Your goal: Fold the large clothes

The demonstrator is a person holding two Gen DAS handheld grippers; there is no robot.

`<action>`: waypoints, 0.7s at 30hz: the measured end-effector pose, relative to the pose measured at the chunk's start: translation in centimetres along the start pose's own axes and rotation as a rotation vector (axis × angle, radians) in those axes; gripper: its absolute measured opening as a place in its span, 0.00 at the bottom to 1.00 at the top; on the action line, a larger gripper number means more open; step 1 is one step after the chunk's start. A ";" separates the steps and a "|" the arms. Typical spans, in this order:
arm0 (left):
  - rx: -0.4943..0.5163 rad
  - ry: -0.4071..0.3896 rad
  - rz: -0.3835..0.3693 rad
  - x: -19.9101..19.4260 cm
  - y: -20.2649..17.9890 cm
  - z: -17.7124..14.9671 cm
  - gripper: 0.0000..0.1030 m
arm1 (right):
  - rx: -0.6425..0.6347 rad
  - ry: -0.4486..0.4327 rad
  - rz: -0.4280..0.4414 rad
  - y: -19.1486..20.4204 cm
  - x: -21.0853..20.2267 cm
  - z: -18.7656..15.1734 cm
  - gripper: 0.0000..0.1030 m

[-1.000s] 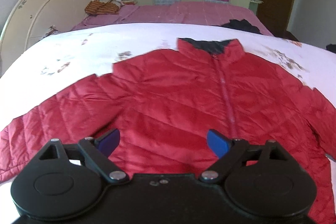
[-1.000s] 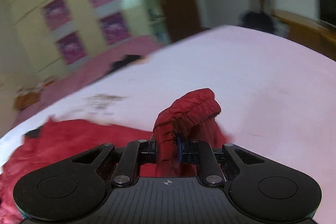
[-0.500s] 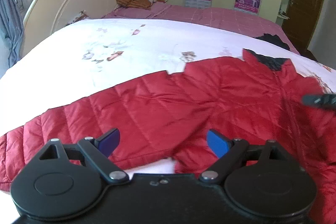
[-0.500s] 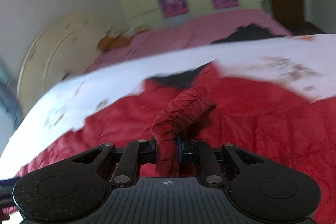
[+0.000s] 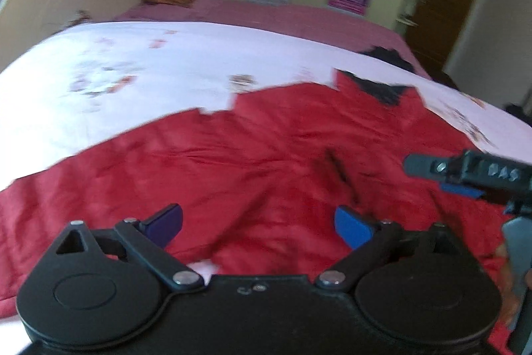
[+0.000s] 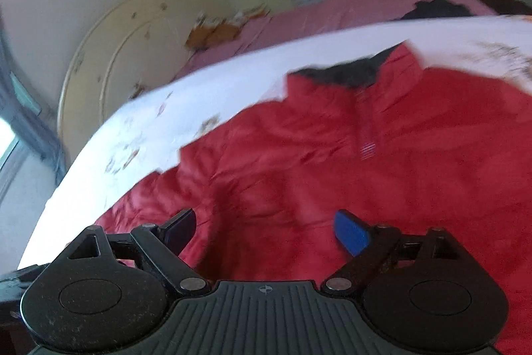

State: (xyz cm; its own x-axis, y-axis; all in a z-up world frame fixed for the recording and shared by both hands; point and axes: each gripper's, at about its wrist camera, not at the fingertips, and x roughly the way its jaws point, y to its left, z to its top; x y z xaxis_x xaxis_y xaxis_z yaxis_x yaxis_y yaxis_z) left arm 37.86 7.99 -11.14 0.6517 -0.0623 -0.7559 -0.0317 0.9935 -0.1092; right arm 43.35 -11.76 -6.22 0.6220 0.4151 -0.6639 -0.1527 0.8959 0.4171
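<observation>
Left wrist view: the left gripper is opening wide, empty, above a red jacket spread on the white bedspread; the right gripper enters at 3 o'clock.

Right wrist view: its jaws are opening, empty, over the jacket, whose collar lies at 1 o'clock.

Red quilted jacket — front zipped, dark-lined collar at the far edge — lies spread flat across the white floral bedspread.
</observation>
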 end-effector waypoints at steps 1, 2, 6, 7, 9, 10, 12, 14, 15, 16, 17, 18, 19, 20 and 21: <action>0.015 0.008 -0.015 0.6 -0.9 0.1 0.95 | -0.003 -0.015 -0.023 -0.8 -1.1 0.1 0.87; 0.025 0.017 -0.033 1.3 -1.7 0.2 0.95 | -0.002 -0.027 -0.041 -1.4 -2.1 0.0 0.87; 0.047 0.034 -0.062 4.3 -3.9 0.7 0.89 | 0.044 -0.069 -0.109 -4.7 -6.0 -0.8 0.87; 0.054 0.036 -0.069 5.2 -4.4 0.7 0.80 | 0.053 -0.077 -0.123 -5.3 -6.9 -0.9 0.87; 0.057 0.052 -0.099 6.7 -4.8 0.6 0.56 | 0.056 -0.098 -0.169 -6.7 -8.3 -1.4 0.87; 0.046 0.053 -0.120 7.2 -4.9 0.5 0.43 | 0.051 -0.109 -0.195 -7.2 -8.9 -1.6 0.87; 0.020 0.036 -0.125 7.6 -4.8 0.4 0.23 | 0.047 -0.135 -0.249 -8.3 -9.8 -1.9 0.87; 0.020 0.017 -0.125 7.4 -5.0 0.6 0.13 | 0.059 -0.147 -0.286 -9.5 -10.3 -2.1 0.86; 0.018 0.001 -0.136 7.2 -4.9 0.9 0.10 | 0.068 -0.152 -0.297 -9.9 -10.3 -2.2 0.86; 0.014 -0.018 -0.137 6.9 -4.7 1.1 0.09 | 0.073 -0.155 -0.308 -10.4 -10.4 -2.2 0.86; 0.004 -0.046 -0.131 6.3 -4.4 1.6 0.09 | 0.073 -0.159 -0.321 -10.8 -10.5 -2.1 0.86; -0.006 -0.069 -0.124 5.9 -4.1 1.9 0.09 | 0.069 -0.165 -0.333 -11.0 -10.4 -2.0 0.86; -0.017 -0.099 -0.113 5.3 -3.5 2.4 0.09 | 0.061 -0.171 -0.341 -11.1 -10.4 -1.8 0.86; -0.025 -0.113 -0.105 5.1 -2.9 2.7 0.09 | 0.049 -0.177 -0.351 -11.2 -10.2 -1.7 0.85; -0.034 -0.111 -0.094 5.1 -2.3 2.8 0.09 | 0.035 -0.179 -0.360 -11.3 -9.9 -1.5 0.74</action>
State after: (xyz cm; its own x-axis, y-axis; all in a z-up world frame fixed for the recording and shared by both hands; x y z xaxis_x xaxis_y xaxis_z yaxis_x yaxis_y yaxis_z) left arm 43.37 5.63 -13.00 0.7325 -0.1420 -0.6658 0.0085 0.9799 -0.1995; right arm 37.75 -25.74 -5.25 0.7553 0.0391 -0.6542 0.1238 0.9717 0.2010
